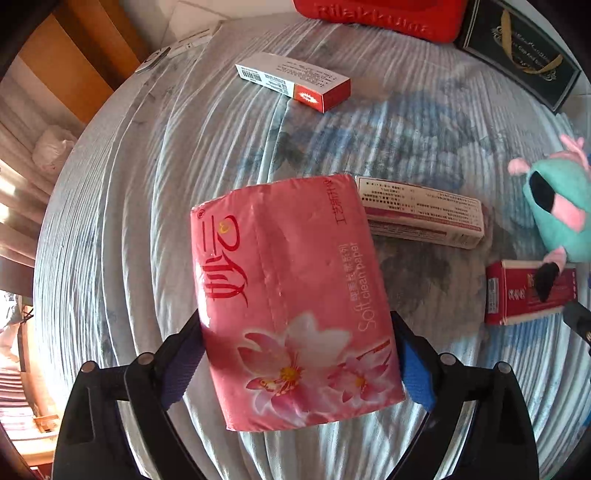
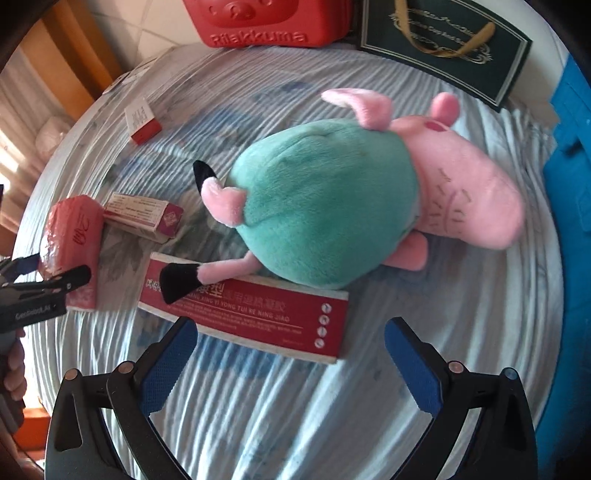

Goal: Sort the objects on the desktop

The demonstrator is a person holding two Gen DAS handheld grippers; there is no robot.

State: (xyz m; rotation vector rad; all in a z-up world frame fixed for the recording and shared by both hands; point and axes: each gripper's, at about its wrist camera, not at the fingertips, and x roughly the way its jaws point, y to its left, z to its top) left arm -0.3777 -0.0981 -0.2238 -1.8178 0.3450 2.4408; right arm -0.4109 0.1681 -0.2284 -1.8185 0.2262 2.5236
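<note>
A pink tissue pack (image 1: 291,295) lies on the striped cloth between the fingers of my left gripper (image 1: 295,317). Those jaws stand wide beside its long edges and I see no squeeze on the wrapper. The right wrist view shows the same pack (image 2: 74,236) resting on the cloth, with the left gripper (image 2: 55,269) around it. My right gripper (image 2: 290,326) is open and holds nothing, just above the near edge of a long red box (image 2: 258,317). A teal and pink plush toy (image 2: 332,206) lies partly on that box.
A white and maroon box (image 1: 424,214) lies beside the pack, and a white and red box (image 1: 295,81) sits farther back. A red Rilakkuma case (image 2: 258,22) and a dark gift bag (image 2: 443,44) line the far edge. A blue object (image 2: 569,184) stands at the right.
</note>
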